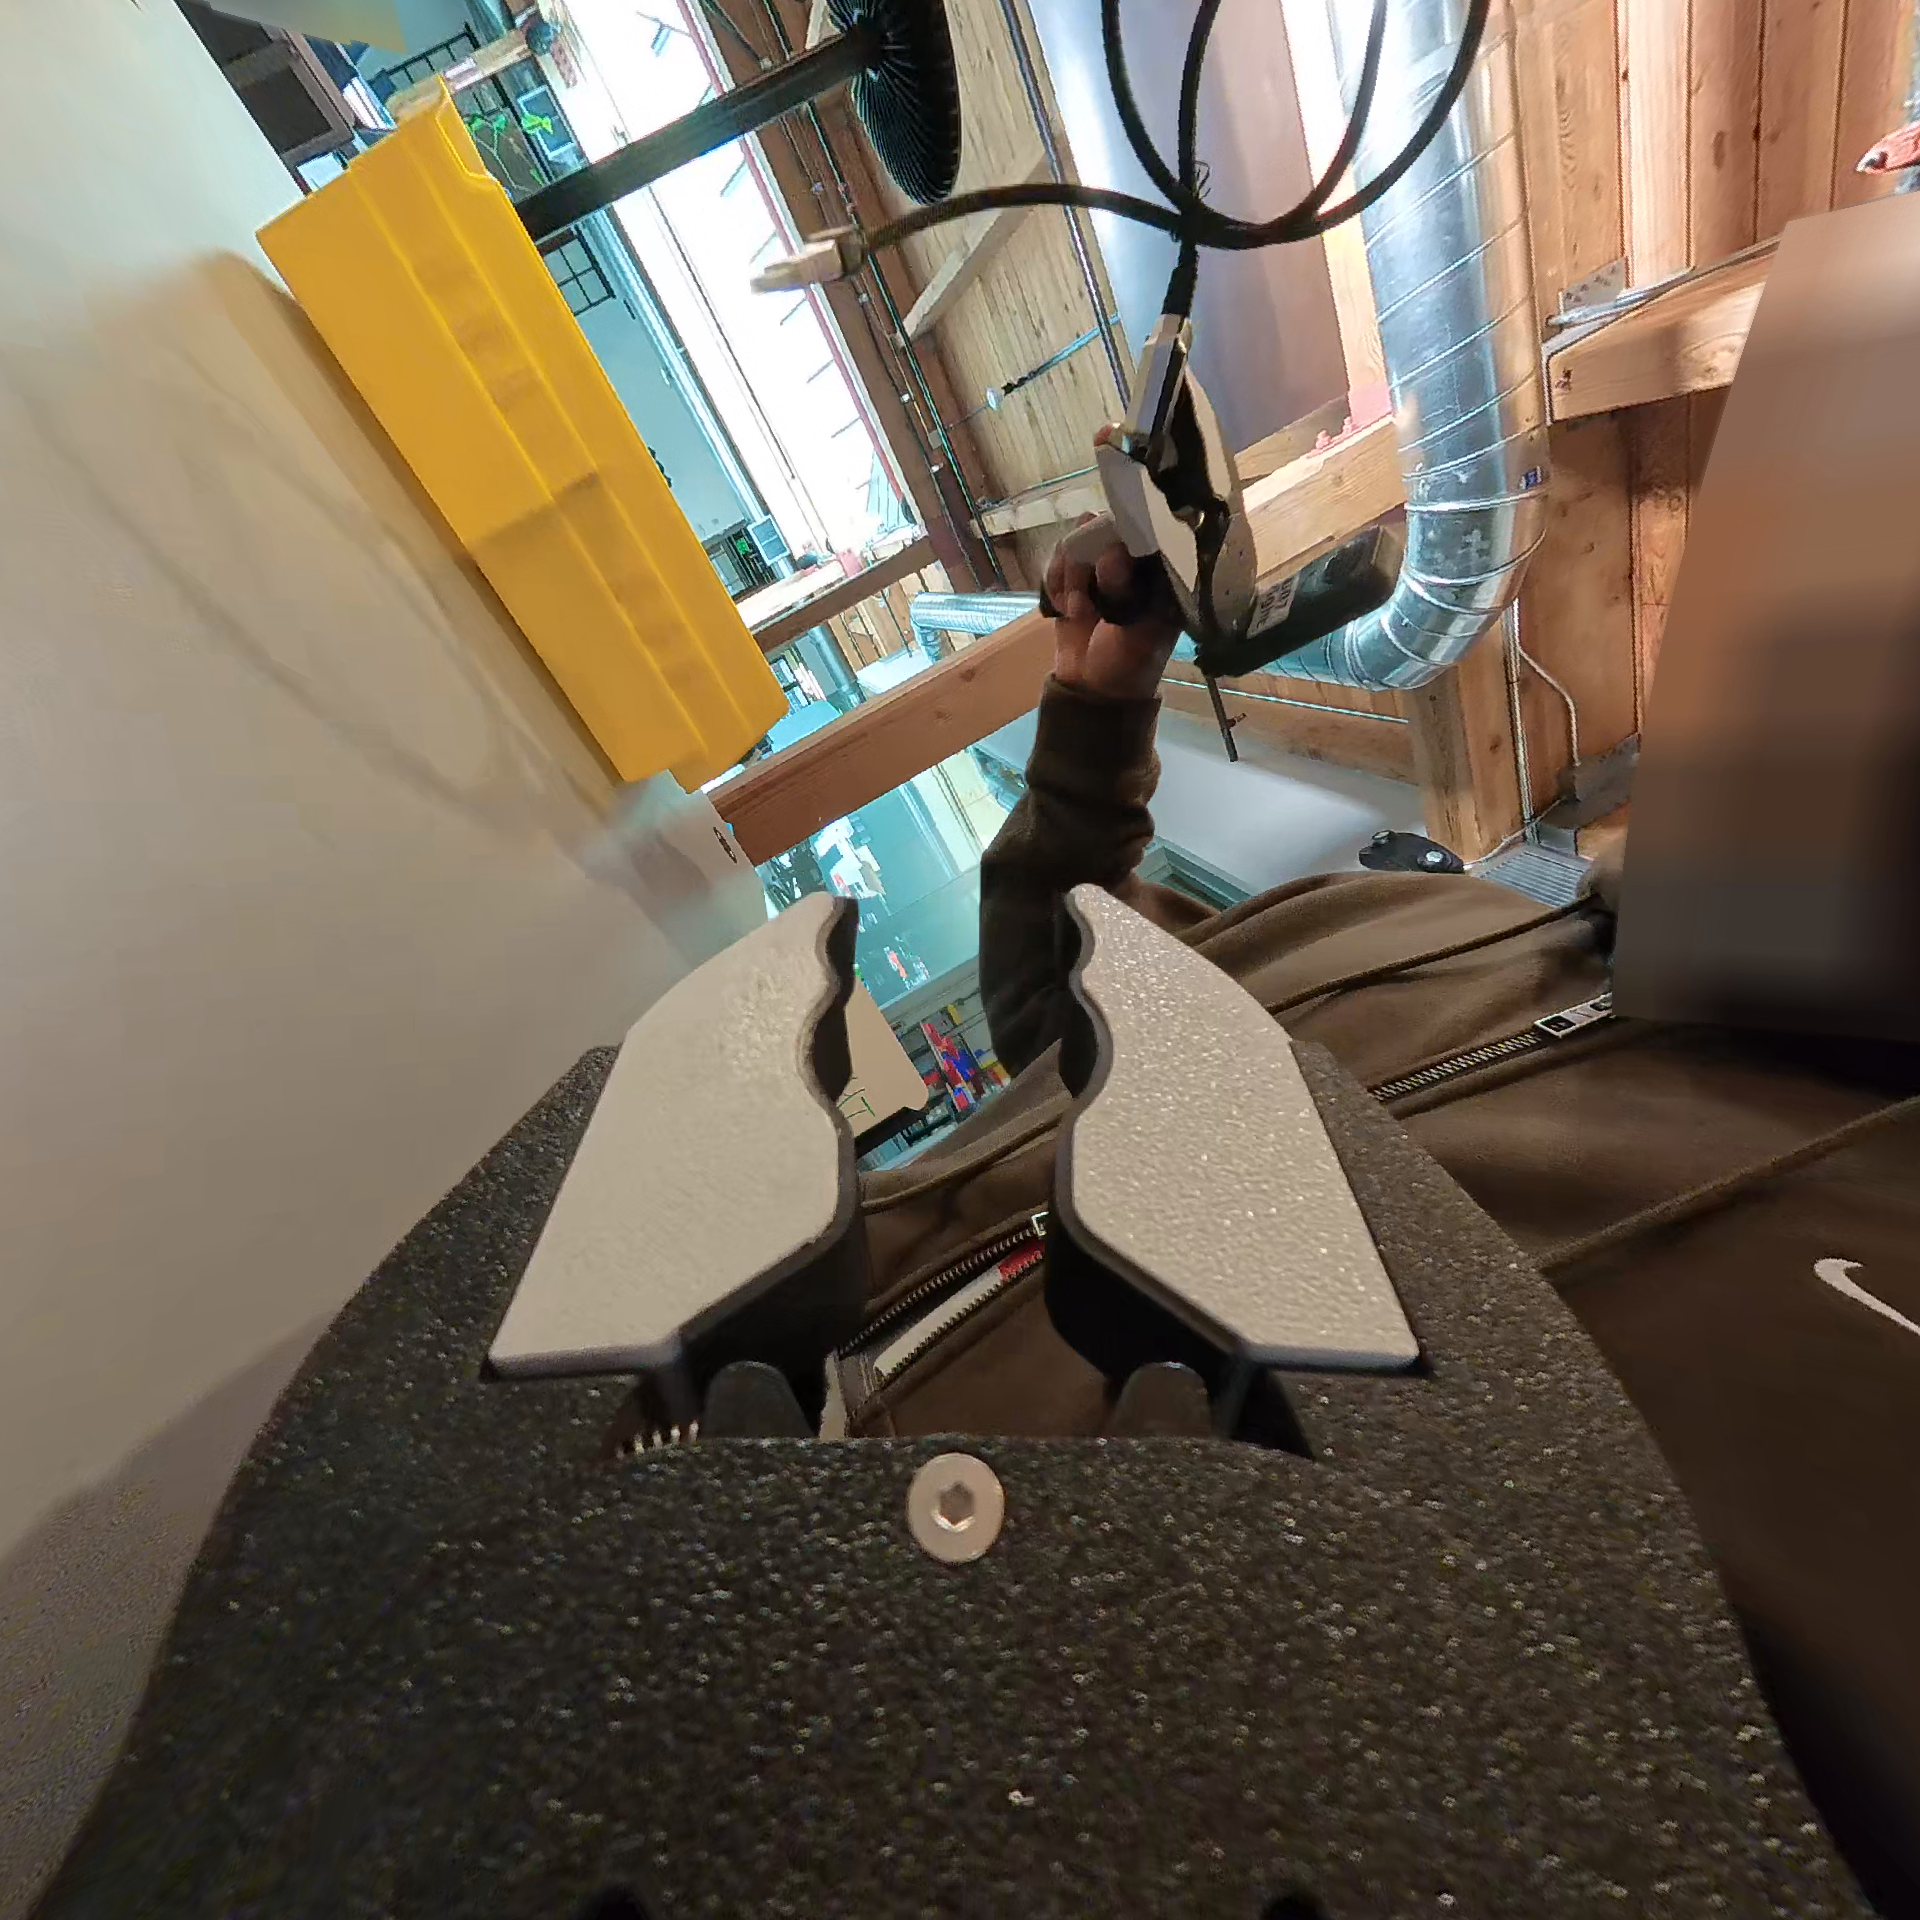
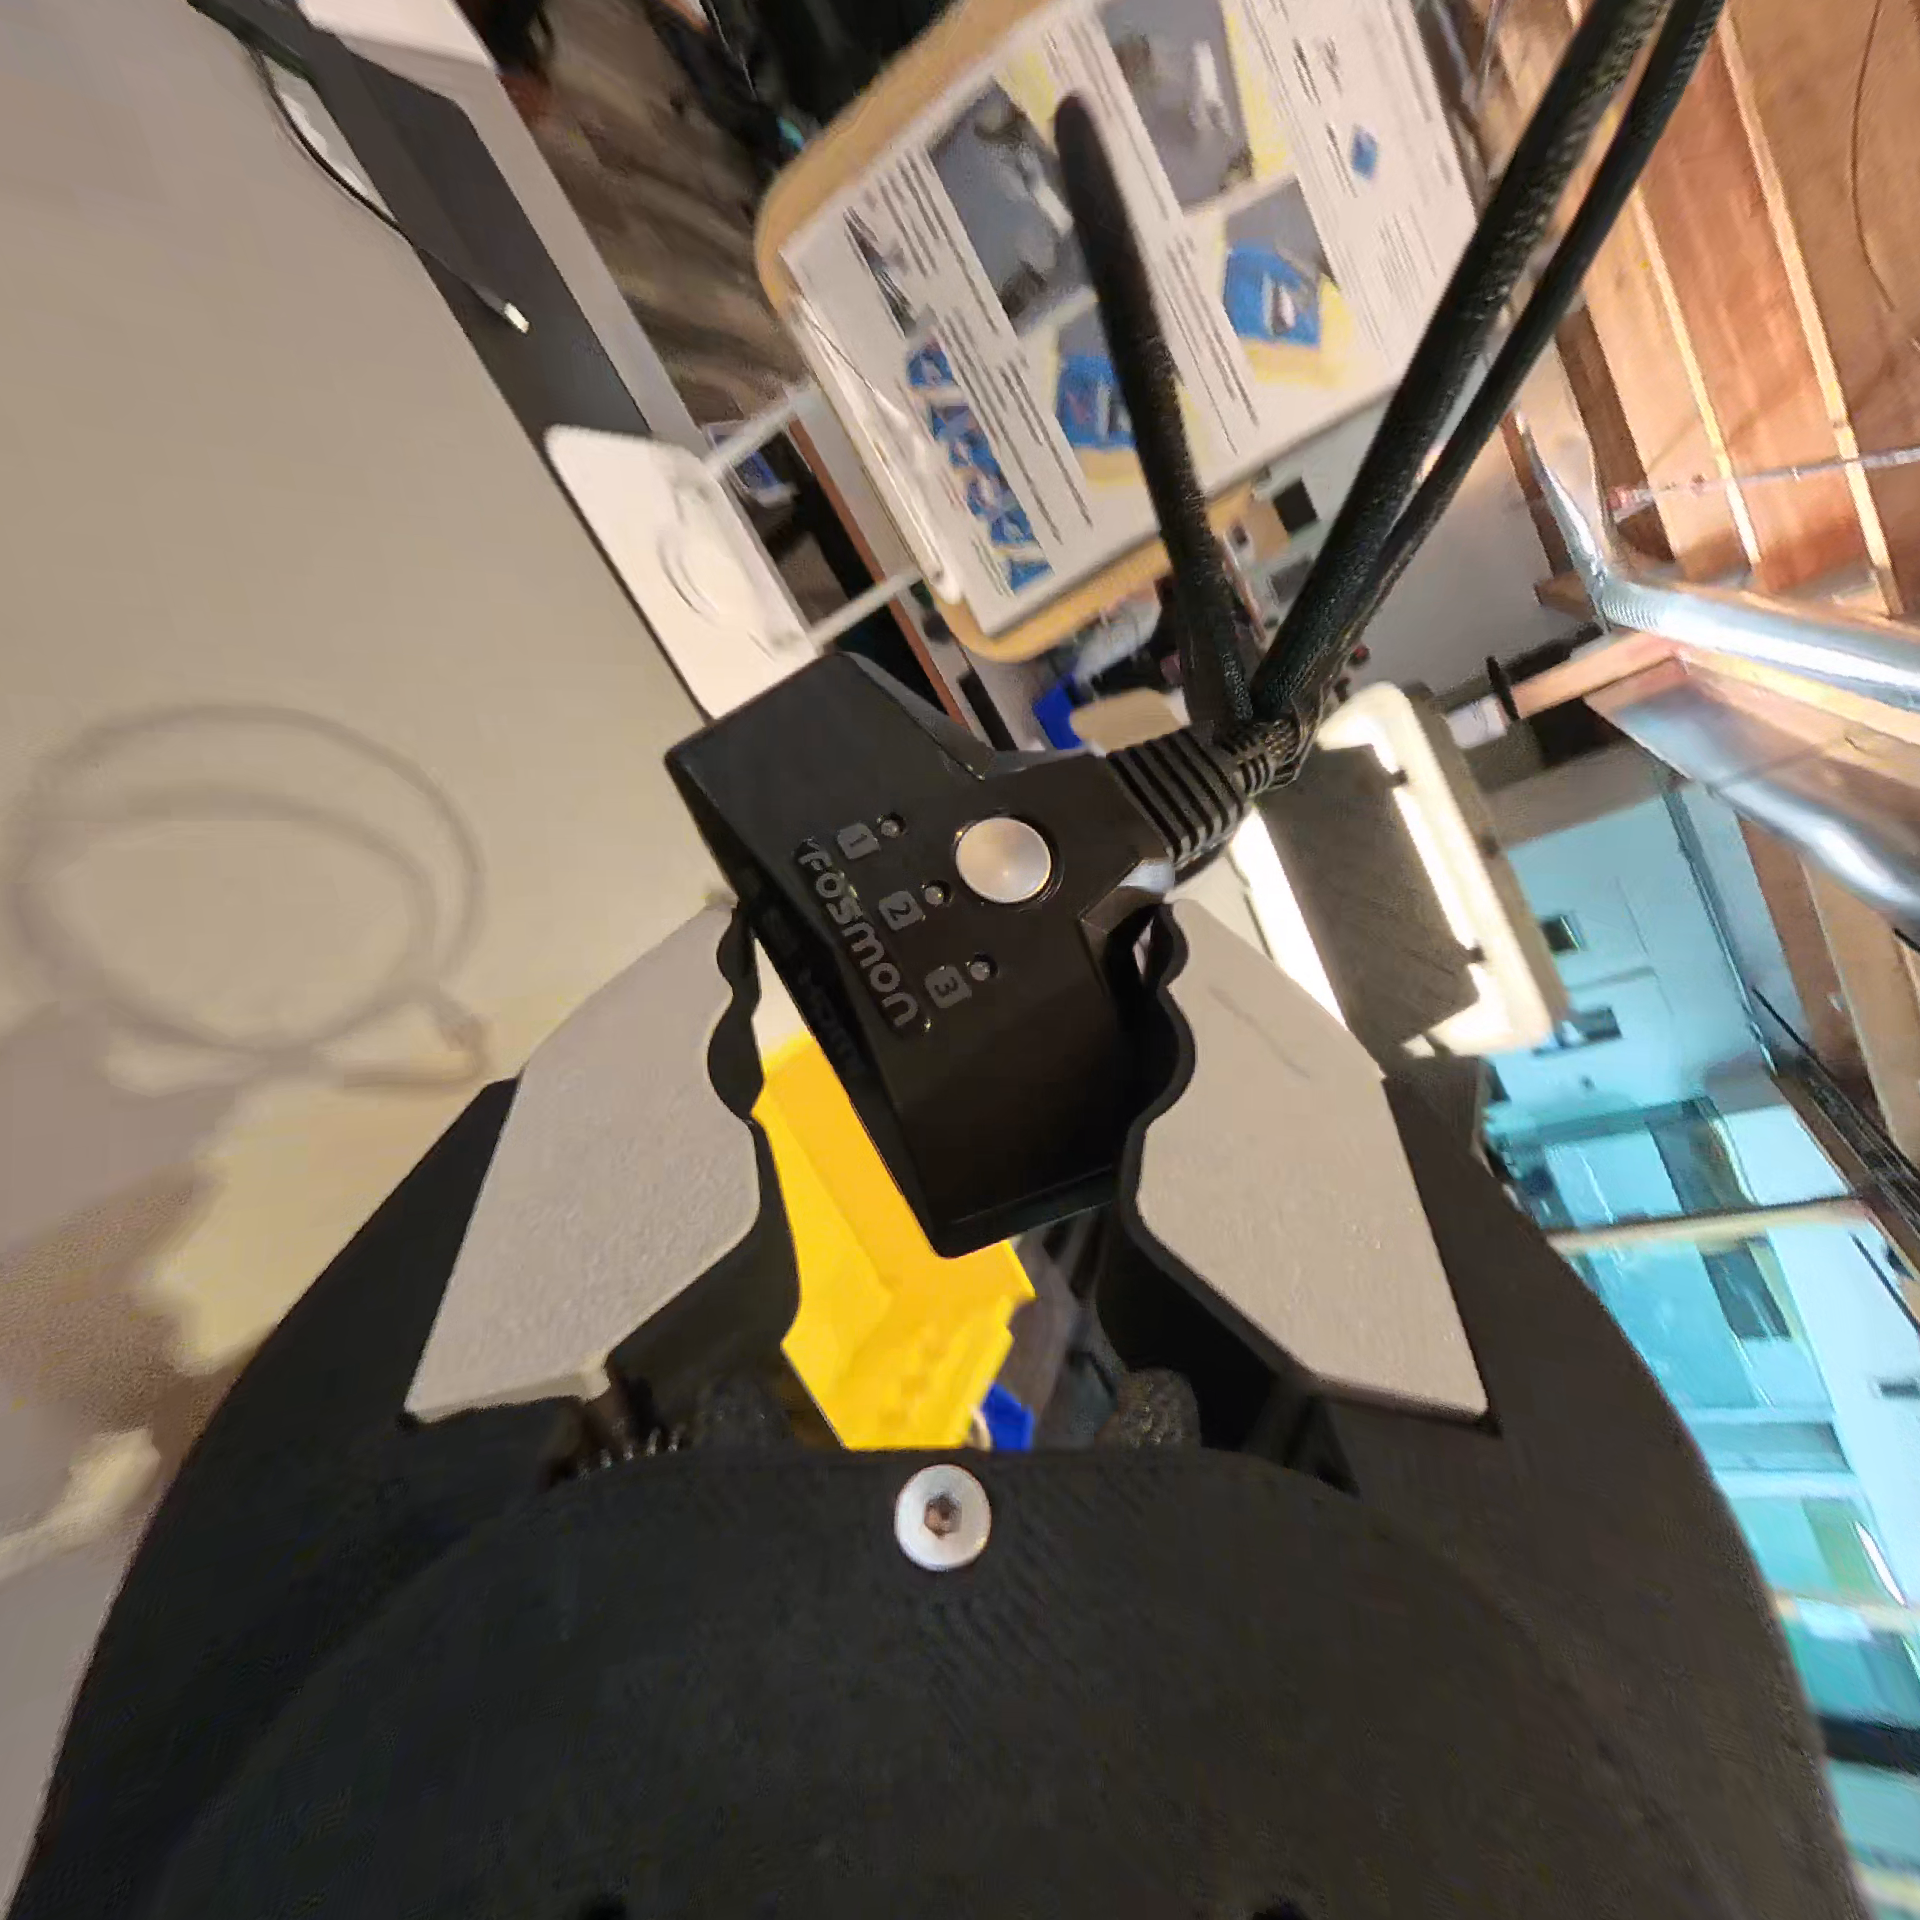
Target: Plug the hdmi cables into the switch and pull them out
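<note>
My right gripper (image 2: 951, 977) is shut on a black switch box (image 2: 966, 997) that has a round silver button and small numbered lights. Both fingers press its sides. A black braided cable (image 2: 1143, 416) runs from the box's far end up and out of view. In the left wrist view, the right gripper (image 1: 1164, 488) is raised in a hand, with the black box (image 1: 1299, 608) at its tip and the cable (image 1: 1195, 177) looping above. My left gripper (image 1: 961, 935) is open, with nothing between its fingers. It points toward the person's brown sleeve (image 1: 1070, 821).
A yellow bin (image 1: 520, 436) stands on the white table (image 1: 208, 779); it also shows in the right wrist view (image 2: 894, 1309). A coiled white cable (image 2: 239, 883) lies on the table. A sheet holder with printed pages (image 2: 1091, 312) stands behind. The person's brown jacket (image 1: 1507, 1122) is close by.
</note>
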Motion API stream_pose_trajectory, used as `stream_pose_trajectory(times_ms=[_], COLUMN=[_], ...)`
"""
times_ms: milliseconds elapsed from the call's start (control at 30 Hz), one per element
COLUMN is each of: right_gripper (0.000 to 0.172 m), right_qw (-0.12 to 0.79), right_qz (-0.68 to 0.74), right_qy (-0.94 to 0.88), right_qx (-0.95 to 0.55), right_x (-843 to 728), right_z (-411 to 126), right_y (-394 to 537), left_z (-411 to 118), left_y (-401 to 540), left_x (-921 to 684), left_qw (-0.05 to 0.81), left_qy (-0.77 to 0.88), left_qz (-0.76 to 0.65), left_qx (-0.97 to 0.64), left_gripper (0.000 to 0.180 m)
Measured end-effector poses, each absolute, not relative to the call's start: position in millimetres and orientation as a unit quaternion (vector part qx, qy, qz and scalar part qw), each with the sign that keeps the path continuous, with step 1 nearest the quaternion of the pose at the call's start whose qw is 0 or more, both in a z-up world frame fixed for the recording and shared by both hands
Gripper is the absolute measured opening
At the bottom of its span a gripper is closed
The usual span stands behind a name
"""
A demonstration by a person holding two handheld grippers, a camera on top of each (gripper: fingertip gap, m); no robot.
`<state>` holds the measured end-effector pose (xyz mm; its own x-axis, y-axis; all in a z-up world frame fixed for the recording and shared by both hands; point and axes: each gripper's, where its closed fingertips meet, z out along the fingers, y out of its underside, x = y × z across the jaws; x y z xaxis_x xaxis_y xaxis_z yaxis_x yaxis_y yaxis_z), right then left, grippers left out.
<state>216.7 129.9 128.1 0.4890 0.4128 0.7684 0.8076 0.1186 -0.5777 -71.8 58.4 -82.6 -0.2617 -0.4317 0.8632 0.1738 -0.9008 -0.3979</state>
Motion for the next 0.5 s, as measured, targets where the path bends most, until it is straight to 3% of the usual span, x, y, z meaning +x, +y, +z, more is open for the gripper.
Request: stream_pose_trajectory(times_ms=[200,500], right_gripper=[0.072,0.072], right_qw=[0.485,0.253], right_qz=[-0.29,-0.25], right_qy=[-0.471,-0.547], right_qx=[-0.677,-0.757], right_x=[311.4,375.7], right_z=[139.6,7.6], right_y=[146.4,177.7], left_z=[-80.9,-81.0], left_y=[60.3,58.0], left_x=[-66.2,-64.1], left_qw=[0.183,0.184], left_qy=[0.118,0.121], left_qz=[-0.794,-0.792], left_qx=[-0.568,-0.569], left_gripper=[0.035,0.034])
